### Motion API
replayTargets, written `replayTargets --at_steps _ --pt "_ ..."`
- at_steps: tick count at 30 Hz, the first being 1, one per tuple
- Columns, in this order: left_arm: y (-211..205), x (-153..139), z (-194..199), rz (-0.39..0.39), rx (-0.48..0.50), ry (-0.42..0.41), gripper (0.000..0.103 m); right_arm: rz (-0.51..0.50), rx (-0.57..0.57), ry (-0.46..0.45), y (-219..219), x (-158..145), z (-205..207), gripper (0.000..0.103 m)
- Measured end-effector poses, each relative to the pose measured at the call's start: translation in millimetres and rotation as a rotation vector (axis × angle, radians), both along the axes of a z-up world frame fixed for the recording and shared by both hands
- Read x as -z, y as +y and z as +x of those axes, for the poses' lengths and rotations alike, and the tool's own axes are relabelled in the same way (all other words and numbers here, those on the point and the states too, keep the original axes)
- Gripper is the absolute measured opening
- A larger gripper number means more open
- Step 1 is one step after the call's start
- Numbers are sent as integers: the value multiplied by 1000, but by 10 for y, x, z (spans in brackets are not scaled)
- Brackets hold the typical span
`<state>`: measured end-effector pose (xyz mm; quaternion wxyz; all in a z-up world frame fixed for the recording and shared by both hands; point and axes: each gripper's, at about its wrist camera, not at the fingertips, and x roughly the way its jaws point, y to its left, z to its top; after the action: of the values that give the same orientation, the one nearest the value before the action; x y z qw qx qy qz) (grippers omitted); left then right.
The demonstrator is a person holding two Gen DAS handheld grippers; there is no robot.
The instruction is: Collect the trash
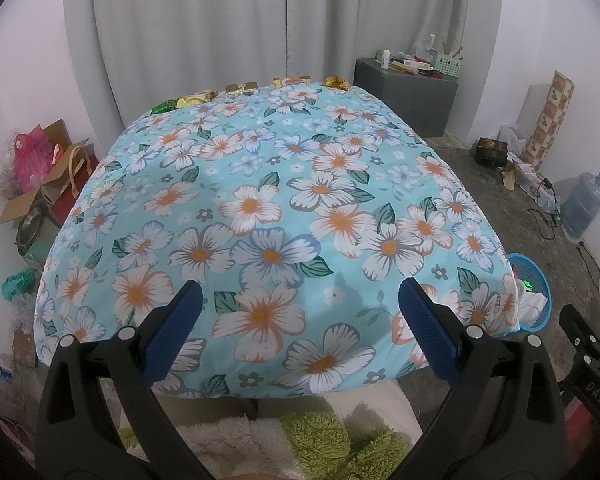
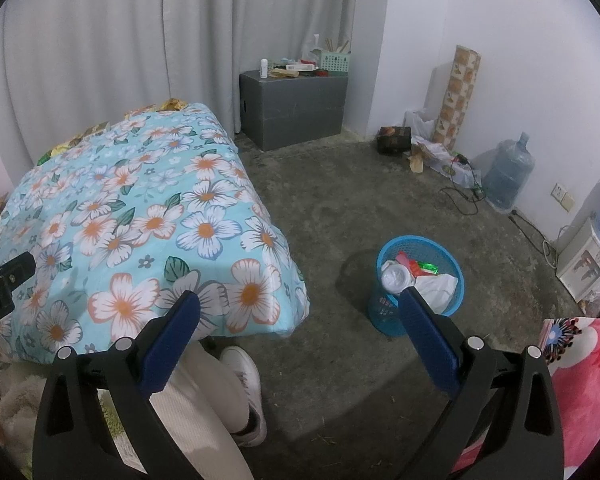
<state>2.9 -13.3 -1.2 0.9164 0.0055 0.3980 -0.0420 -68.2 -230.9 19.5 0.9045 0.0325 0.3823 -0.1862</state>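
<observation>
Left black two-finger gripper with blue pads [image 1: 300,300] nearest, jaws spread wide, empty, over near edge of floral blue cloth-covered table [image 1: 284,216]; right gripper [image 2: 300,312] likewise agape, empty, over floor; blue plastic mesh bin [image 2: 420,280] beside table, part full; shiny crumpled snack wrappers [image 1: 244,88] in row along far edge; risk: long reach, thin foil slipping off edge behind table.

Counted: five wrappers and packets along the far table edge [image 1: 242,88]; one blue basket [image 2: 420,280]; one grey box [image 2: 294,108]; two water jugs [image 2: 508,174]; one floral cloth [image 1: 260,200].
</observation>
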Motion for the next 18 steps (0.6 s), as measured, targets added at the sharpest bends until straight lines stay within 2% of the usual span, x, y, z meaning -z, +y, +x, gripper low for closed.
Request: replayTargets --at_steps 18 --pt "8 -2 1 0 2 0 94 8 -3 3 27 7 3 96"
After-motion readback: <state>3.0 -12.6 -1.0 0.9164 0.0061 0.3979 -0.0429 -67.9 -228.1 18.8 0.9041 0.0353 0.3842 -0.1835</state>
